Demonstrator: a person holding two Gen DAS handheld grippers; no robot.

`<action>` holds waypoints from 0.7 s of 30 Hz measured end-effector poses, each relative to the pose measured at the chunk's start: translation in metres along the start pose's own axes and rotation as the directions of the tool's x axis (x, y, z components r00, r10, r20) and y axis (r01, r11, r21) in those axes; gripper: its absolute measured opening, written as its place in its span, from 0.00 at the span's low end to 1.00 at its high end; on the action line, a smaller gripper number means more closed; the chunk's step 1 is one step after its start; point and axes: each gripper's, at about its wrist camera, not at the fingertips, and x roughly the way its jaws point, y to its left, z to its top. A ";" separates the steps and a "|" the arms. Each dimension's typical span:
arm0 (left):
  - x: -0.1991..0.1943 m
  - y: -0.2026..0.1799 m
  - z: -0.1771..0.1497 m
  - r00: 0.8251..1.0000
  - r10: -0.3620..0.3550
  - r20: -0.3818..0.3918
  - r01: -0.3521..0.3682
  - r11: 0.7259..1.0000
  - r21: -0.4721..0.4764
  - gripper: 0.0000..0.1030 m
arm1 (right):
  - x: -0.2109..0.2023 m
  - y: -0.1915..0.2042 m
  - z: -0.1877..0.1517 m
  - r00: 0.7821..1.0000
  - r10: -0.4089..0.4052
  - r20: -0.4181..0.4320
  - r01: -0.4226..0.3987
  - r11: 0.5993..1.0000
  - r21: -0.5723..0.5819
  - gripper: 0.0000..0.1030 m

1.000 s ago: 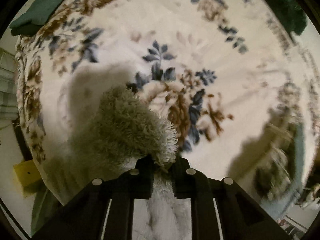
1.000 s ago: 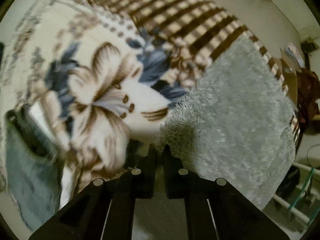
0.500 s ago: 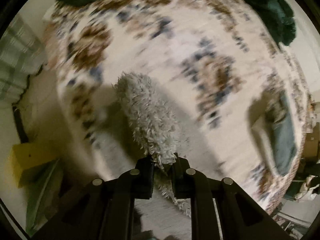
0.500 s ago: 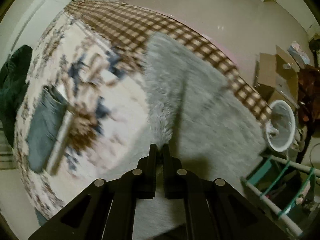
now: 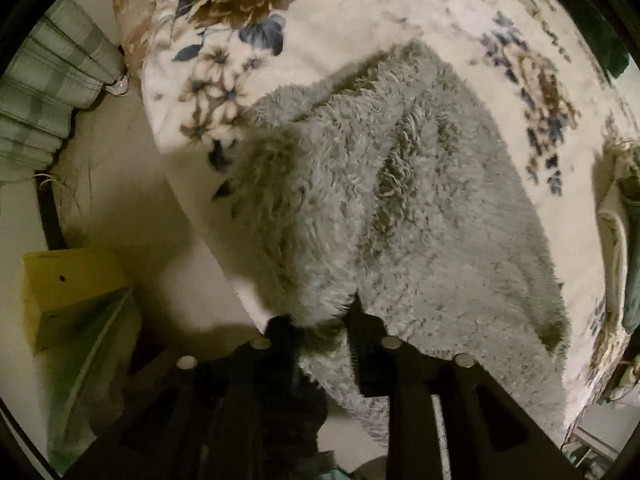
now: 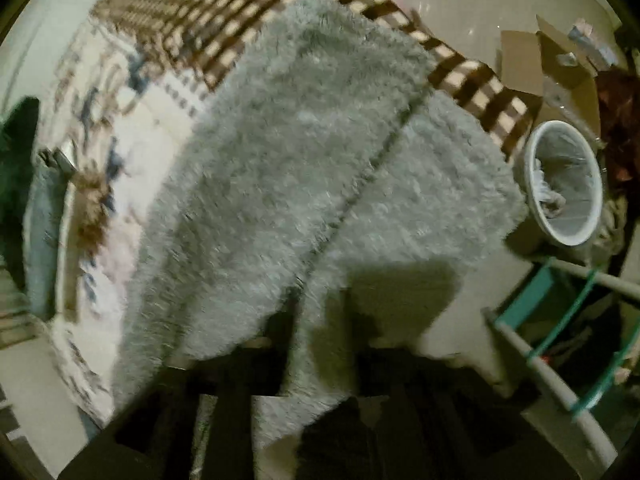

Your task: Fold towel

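Note:
A fluffy grey towel (image 5: 400,200) lies doubled on a bed with a floral blanket (image 5: 360,20), its near part draped over the bed's edge. In the right wrist view the towel (image 6: 300,160) shows a dark fold line running diagonally across it. My left gripper (image 5: 322,324) is at the bed's edge, jaws slightly parted, with a tuft of towel corner still between them. My right gripper (image 6: 320,340) stands open wider, a strip of towel running through the gap. The right view is blurred.
A brown checked cover (image 6: 200,20) lies beyond the towel. A folded blue-grey cloth (image 6: 40,220) and dark green fabric (image 6: 16,152) sit at the far left. On the floor are a white bucket (image 6: 564,184), cardboard (image 6: 552,64), a teal-strapped rack (image 6: 560,340) and a yellow box (image 5: 68,280).
Both grippers have drawn the towel corners back to the near bed edge, laying the towel doubled. Both pairs of fingers now stand wider apart than before, the right more so.

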 end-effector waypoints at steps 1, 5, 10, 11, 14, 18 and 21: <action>-0.002 0.002 -0.002 1.000 -0.031 0.005 0.031 0.999 -0.009 0.22 | -0.002 -0.002 0.003 1.000 0.015 0.018 -0.016 1.000 0.015 0.51; 0.005 0.007 -0.006 0.998 -0.061 0.008 0.061 0.997 -0.043 0.29 | 0.004 -0.014 0.027 0.996 0.054 0.070 -0.060 0.995 0.083 0.53; 0.024 0.007 -0.006 0.998 -0.064 -0.012 0.063 0.995 -0.076 0.30 | 0.036 -0.024 0.061 0.993 0.010 0.115 -0.030 0.986 0.167 0.53; 0.027 0.008 -0.006 0.998 -0.061 -0.013 0.059 0.995 -0.083 0.30 | 0.042 -0.028 0.065 0.992 0.018 0.123 -0.042 0.980 0.196 0.52; 0.030 0.016 -0.003 0.999 -0.053 -0.007 0.052 0.994 -0.095 0.30 | 0.046 -0.035 0.070 0.986 0.036 0.163 -0.074 0.969 0.236 0.05; 0.028 0.020 -0.002 0.999 -0.050 0.006 0.050 0.995 -0.087 0.29 | 0.018 -0.034 0.060 0.978 0.025 0.209 -0.065 0.981 0.185 0.04; 0.026 0.022 0.003 0.999 -0.047 0.009 0.047 0.995 -0.090 0.29 | -0.010 -0.044 0.047 0.974 0.023 0.225 -0.063 0.983 0.171 0.04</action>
